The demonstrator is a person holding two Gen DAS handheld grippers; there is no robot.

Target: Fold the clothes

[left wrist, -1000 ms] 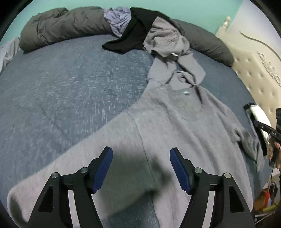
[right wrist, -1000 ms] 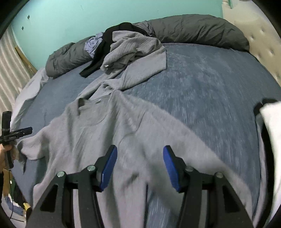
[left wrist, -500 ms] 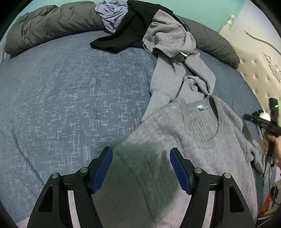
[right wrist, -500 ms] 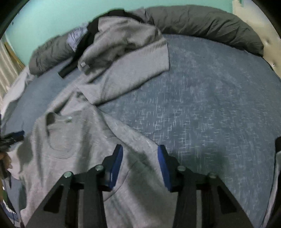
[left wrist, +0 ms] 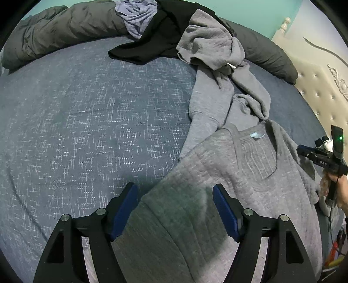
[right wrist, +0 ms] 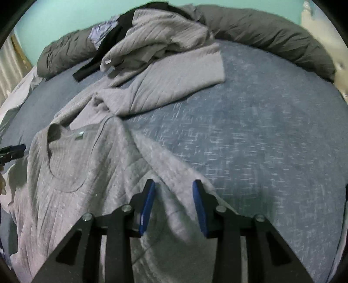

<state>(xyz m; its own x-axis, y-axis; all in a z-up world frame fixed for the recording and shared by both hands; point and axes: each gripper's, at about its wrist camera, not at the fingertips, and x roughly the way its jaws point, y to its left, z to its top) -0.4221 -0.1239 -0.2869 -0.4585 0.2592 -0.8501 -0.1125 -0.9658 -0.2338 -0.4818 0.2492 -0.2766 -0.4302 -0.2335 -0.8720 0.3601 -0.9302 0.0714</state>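
Observation:
A grey sweatshirt (left wrist: 250, 174) lies spread on the blue bedspread (left wrist: 87, 122), neck and label facing away from me. My left gripper (left wrist: 175, 197) hovers over its left shoulder edge. Its jaws are opening, with cloth beneath them and nothing pinched. In the right wrist view the same sweatshirt (right wrist: 87, 174) fills the lower left. My right gripper (right wrist: 174, 196) is over its right shoulder. Its jaws are closing around a raised fold of the cloth, and the blue pads (right wrist: 148, 202) stand clear of it. The right gripper's body (left wrist: 322, 161) and a hand show at the left view's right edge.
A second grey garment (left wrist: 217, 56), a black one (left wrist: 152, 43) and a lavender one (left wrist: 137, 17) are heaped at the far side. A dark grey rolled duvet (right wrist: 271, 37) runs along the back. A beige tufted headboard (left wrist: 322, 91) stands at the right.
Both grippers have moved forward and down from the sweatshirt's body to its shoulders. The right jaws have narrowed over a fold of cloth. The left jaws have widened slightly.

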